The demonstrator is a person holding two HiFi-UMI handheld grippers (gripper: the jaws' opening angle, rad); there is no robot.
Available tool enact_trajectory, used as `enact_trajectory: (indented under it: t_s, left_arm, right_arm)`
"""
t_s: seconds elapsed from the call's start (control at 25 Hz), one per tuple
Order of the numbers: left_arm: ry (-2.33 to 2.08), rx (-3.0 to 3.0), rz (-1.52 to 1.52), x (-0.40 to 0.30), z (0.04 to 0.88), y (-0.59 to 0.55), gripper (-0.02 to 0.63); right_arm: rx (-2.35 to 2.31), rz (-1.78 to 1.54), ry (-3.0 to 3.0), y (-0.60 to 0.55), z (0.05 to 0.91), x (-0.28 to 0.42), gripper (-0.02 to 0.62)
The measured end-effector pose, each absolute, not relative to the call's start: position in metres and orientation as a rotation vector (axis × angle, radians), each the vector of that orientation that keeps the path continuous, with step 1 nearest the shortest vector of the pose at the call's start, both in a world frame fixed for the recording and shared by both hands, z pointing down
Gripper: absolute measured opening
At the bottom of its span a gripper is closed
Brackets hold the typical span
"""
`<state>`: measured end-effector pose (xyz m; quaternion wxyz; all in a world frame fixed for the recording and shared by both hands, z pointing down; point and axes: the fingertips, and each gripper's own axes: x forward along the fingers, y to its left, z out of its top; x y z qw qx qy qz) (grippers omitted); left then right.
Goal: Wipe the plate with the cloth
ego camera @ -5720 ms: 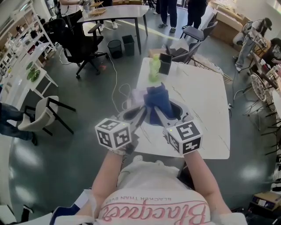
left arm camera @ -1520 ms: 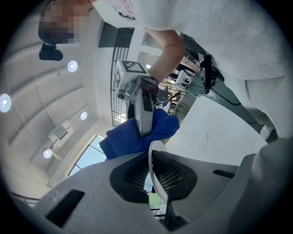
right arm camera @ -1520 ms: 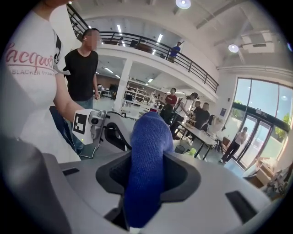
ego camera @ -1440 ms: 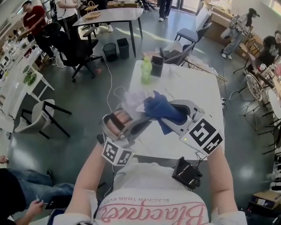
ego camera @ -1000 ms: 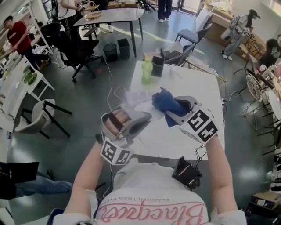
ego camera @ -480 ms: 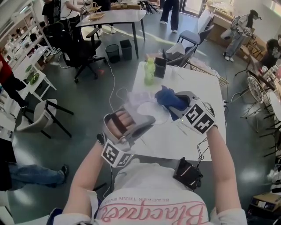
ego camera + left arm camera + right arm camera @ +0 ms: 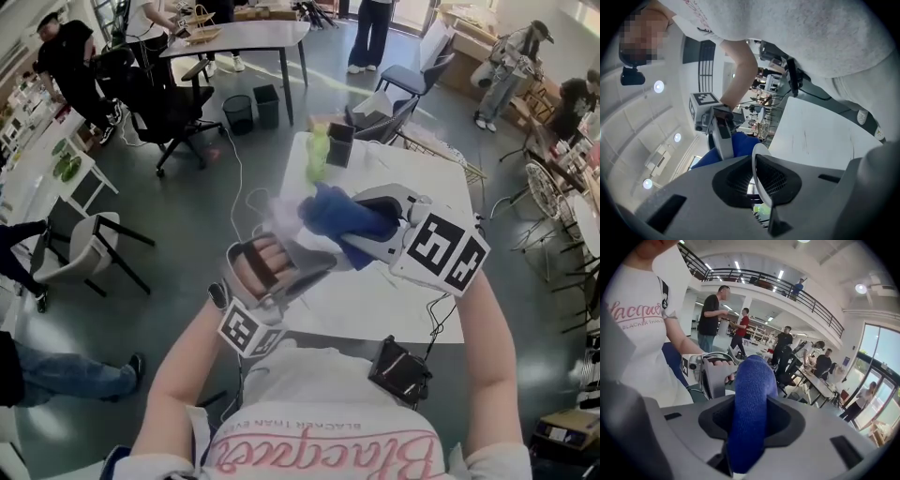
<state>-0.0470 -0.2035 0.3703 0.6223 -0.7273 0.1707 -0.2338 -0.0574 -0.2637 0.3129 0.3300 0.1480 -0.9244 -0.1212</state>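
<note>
Left fingers [image 7: 731,182] pinch the plate [image 7: 758,173] by its rim, on edge, clear of the desk [image 7: 403,300]. Right fingers [image 7: 787,425] clamp the cloth [image 7: 750,404]; the plate's face lies just ahead of them.

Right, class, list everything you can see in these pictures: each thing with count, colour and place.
plate: one, white, clamped edge-on in the left tongs
cloth: one, blue, pinched in the right tongs
table: one, white, below both tongs
bottle: one, green, at the table's far edge
bins: two, dark, beyond the table
office chair: one, black, far left
left tongs: one, grey, shut on the plate
right tongs: one, grey, shut on the cloth
</note>
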Motion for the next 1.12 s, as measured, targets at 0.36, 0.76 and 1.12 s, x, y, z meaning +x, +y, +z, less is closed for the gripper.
enact_trajectory:
  t_s: [0.36, 0.76, 1.12]
  left_arm:
    - [0.278, -1.552, -0.578, -0.039, 0.382, -0.192, 0.021]
    - [0.266, -1.553, -0.585, -0.043, 0.382, -0.187, 0.021]
    - [0.263, -1.569, -0.591, -0.048, 0.384, -0.183, 0.023]
  right_arm:
    - [0.117, -0.304, -2.314, -0.245, 0.344, -0.08, 0.141]
    - [0.133, -0.298, -2.224, -0.276, 0.382, -0.078, 0.138]
    - [0.243, -0.188, -2.175, -0.31, 0.433, -0.062, 0.135]
